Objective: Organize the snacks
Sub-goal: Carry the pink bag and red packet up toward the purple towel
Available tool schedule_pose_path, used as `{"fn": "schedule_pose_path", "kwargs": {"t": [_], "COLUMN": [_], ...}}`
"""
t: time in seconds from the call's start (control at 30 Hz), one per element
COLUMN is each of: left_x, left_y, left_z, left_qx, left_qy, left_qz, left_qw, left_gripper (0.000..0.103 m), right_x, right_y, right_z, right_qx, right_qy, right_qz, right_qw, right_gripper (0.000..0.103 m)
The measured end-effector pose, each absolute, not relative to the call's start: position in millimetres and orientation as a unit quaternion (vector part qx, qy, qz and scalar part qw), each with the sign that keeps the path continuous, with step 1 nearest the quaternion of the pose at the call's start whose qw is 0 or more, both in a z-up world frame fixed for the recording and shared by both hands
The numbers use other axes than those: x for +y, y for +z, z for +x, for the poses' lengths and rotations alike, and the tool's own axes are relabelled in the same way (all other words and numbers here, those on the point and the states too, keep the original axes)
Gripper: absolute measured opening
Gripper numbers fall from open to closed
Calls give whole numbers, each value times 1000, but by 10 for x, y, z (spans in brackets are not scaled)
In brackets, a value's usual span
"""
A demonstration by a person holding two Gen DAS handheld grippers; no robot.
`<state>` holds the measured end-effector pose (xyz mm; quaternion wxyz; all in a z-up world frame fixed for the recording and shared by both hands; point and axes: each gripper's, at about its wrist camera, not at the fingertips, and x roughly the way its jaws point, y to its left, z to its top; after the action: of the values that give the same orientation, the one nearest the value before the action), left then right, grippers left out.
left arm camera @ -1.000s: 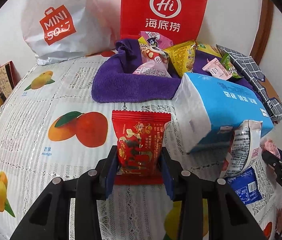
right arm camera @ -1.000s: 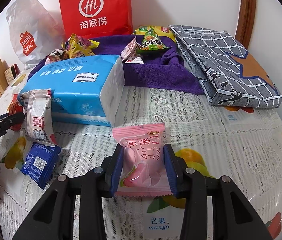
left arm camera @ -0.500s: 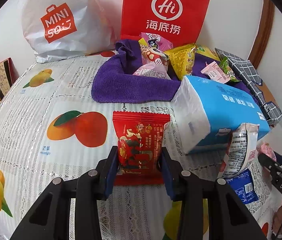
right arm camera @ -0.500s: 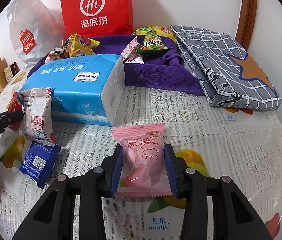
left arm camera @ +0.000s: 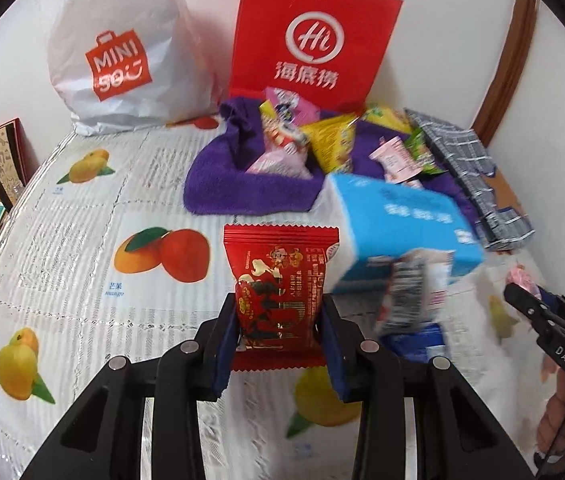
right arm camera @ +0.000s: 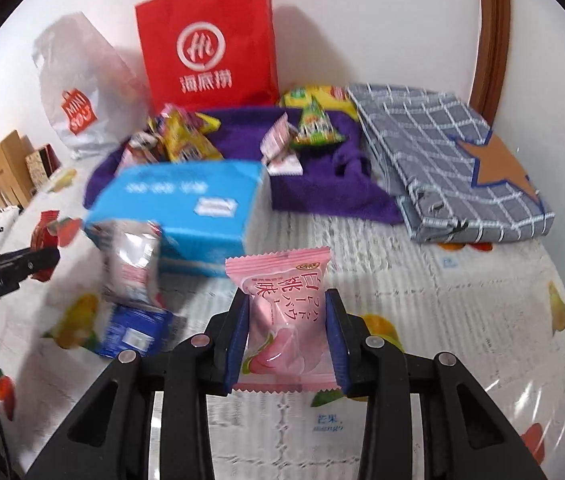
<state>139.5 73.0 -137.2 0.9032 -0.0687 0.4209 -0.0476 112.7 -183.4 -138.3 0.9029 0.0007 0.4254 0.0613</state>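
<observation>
Left gripper (left arm camera: pixel 278 322): I have it clamped on the red packet (left arm camera: pixel 279 288); both blue pads press the packet's sides.
Red packet: upright between my left fingers, above the fruit-print tablecloth (left arm camera: pixel 82 240); contact with the cloth cannot be told.
Right gripper (right arm camera: pixel 287 334): my jaws are closing on the pink packet (right arm camera: pixel 284 320); the pads press its sides.
Pink packet: upright between my right fingers, above the tablecloth.
Blue box (right arm camera: pixel 186 216): on the tablecloth, between my two grippers.
Silver packet (right arm camera: pixel 132 258): leans against the front of the blue box; blurred.
Dark blue packet (right arm camera: pixel 134 330): flat on the tablecloth, just in front of the silver packet.
Purple towel (right arm camera: pixel 322 184): behind the blue box, several snack packets on it.
Red bag (left arm camera: pixel 314 36): upright against the wall behind the towel.
White bag (left arm camera: pixel 118 52): left of the red bag.
Checked cloth (right arm camera: pixel 442 152): folded, right of the towel.
</observation>
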Motion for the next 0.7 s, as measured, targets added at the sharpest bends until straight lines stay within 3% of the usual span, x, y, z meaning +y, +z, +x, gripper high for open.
{"fn": "schedule_pose_path", "kwargs": {"t": [0.7], "left_x": [455], "left_y": [-315], "left_z": [1631], "left_qx": [374], "left_qy": [-90], "left_qz": [-60], "left_qw": [921], "left_gripper": [36], "right_x": [-1534], "right_y": [-298], "right_z": [1585], "right_qx": [366], "right_qy": [73], "right_qz": [-24], "right_qw": [928], "right_gripper": [36]}}
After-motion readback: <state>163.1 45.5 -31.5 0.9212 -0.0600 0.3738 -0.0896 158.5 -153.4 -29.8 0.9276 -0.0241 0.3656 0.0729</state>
